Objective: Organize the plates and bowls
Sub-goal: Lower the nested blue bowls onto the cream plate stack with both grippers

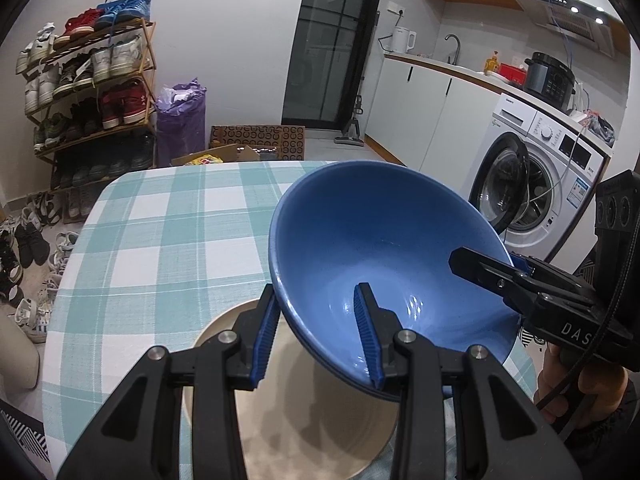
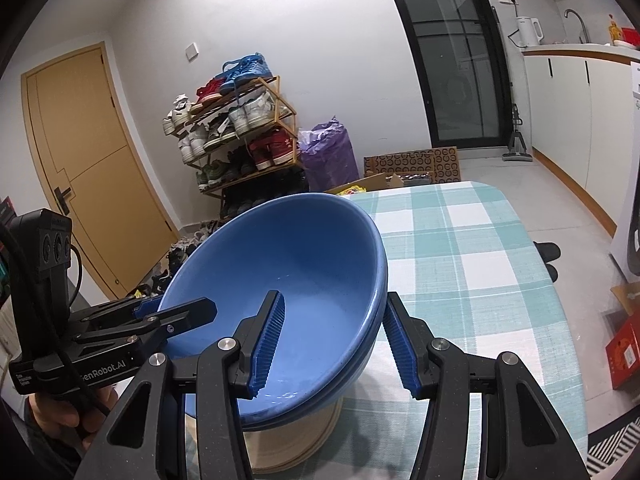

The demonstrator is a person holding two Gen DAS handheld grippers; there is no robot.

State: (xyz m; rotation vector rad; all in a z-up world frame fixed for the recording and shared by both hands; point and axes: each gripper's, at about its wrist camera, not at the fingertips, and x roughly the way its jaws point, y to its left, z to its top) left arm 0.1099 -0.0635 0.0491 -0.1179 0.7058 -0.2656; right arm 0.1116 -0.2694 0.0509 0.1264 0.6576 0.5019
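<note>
From the left wrist view, one glossy blue ceramic bowl (image 1: 384, 264) is seen tilted above a round cream-coloured plate (image 1: 296, 408) that lies at the near edge of the table with the teal-and-white checked cloth (image 1: 160, 232). The bowl's rim is clamped between the ribbed blue pads of the left gripper (image 1: 320, 336), one pad outside the wall and one inside. The right gripper (image 1: 484, 264) is seen gripping the opposite rim, a hand (image 1: 576, 384) below it. One white washing machine (image 1: 536, 184) is visible only here.

From the right wrist view, the blue bowl's (image 2: 288, 280) rim is held between the pads of the right gripper (image 2: 336, 344). Two stacked rims appear at the bowl's right edge, so two nested bowls may be held; this cannot be told for certain. The cream plate (image 2: 304, 432) lies beneath. The left gripper (image 2: 176, 312) bites the far rim. One yellow wooden door (image 2: 88, 160) shows only here.
</note>
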